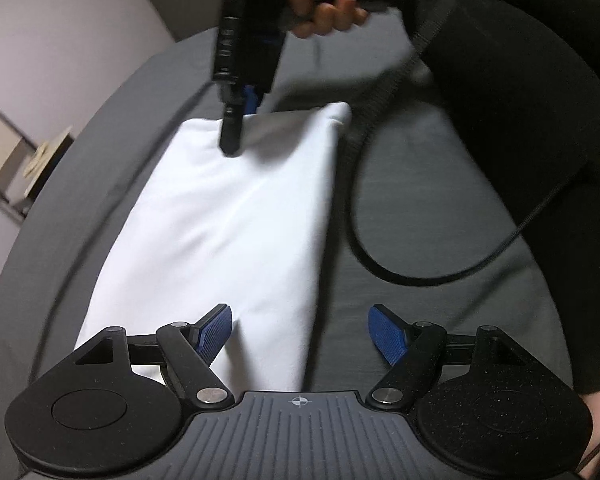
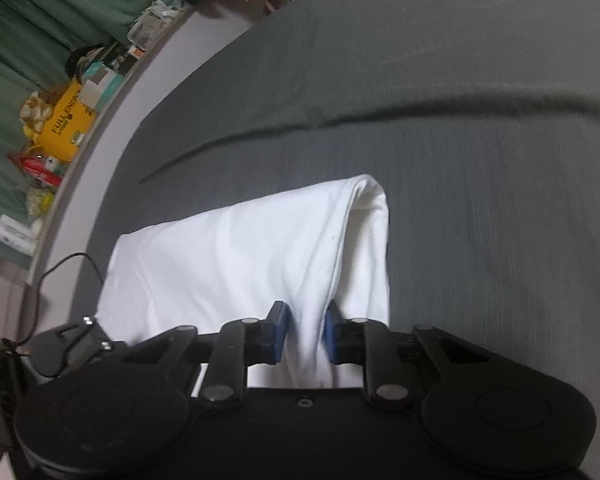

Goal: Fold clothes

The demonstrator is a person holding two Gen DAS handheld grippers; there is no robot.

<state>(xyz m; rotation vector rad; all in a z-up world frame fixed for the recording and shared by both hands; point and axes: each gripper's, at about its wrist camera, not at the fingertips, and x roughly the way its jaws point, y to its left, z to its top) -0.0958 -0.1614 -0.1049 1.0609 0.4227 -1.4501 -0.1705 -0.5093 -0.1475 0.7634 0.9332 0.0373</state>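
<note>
- The white garment [image 1: 220, 236] lies folded into a long strip on the grey bedsheet [image 1: 420, 208].
- The left gripper [image 1: 300, 334] hovers spread wide over the strip's near end, gripping nothing.
- The right gripper [image 2: 303, 334], fingers narrow, pinches a raised fold at the far end.
- A black cable [image 1: 364, 216] loops beside the cloth.

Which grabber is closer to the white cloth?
Right. The right gripper pinches a fold of the white cloth between its fingers. The left gripper hangs open over the cloth's near end, gripping nothing.

Shelf clutter [image 2: 60, 128] blurred, labels unreadable
</note>
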